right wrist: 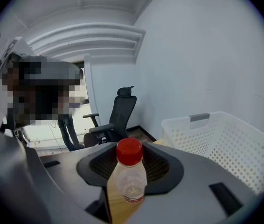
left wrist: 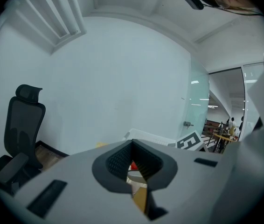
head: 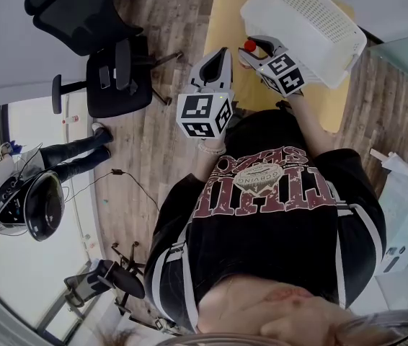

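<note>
Red-capped bottle gripped in right claw, left claw seemingly closed

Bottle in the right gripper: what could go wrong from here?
1. The right gripper holds the bottle by its smooth clear body, red cap standing above the jaws; it might slip or tilt.
2. The white basket stands close by; a swing could knock the bottle against its rim.

A black mesh office chair with 2 armrests stands on the brown wood-plank floor, left of a pale yellow wooden table. A white perforated plastic basket sits on that table. A thin black cable trails across the floor near a standing person's dark trousers. A black tripod lies lower left.
</note>
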The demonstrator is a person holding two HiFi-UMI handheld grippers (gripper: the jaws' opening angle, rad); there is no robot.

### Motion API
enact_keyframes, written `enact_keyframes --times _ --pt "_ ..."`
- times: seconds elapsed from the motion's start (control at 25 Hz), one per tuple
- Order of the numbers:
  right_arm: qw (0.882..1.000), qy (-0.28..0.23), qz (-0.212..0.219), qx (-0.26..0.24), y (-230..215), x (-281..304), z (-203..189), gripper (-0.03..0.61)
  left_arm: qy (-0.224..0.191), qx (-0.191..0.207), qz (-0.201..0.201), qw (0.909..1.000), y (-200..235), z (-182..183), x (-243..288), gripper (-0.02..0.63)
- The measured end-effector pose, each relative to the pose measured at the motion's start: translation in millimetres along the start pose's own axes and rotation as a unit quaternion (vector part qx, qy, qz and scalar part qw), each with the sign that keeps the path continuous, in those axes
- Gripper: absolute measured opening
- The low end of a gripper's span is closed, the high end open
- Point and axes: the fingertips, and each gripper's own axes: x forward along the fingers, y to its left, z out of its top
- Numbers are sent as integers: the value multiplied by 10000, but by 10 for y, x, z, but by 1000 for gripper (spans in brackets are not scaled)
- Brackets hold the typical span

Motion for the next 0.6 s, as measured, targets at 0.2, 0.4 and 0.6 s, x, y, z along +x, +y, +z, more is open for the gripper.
enact_keyframes --times 0.2,0.4,0.6 --pt "10000 -35 -10 -32 12 -7 -45 170 -1 -8 -10 10000 -6 -18 5 48" --pt "10000 -84 -12 -42 28 -74 -77 170 3 -16 -25 10000 -45 -29 7 48" --pt "9999 -81 -33 -81 46 -40 -81 170 10 -34 -46 10000 1 -29 36 48"
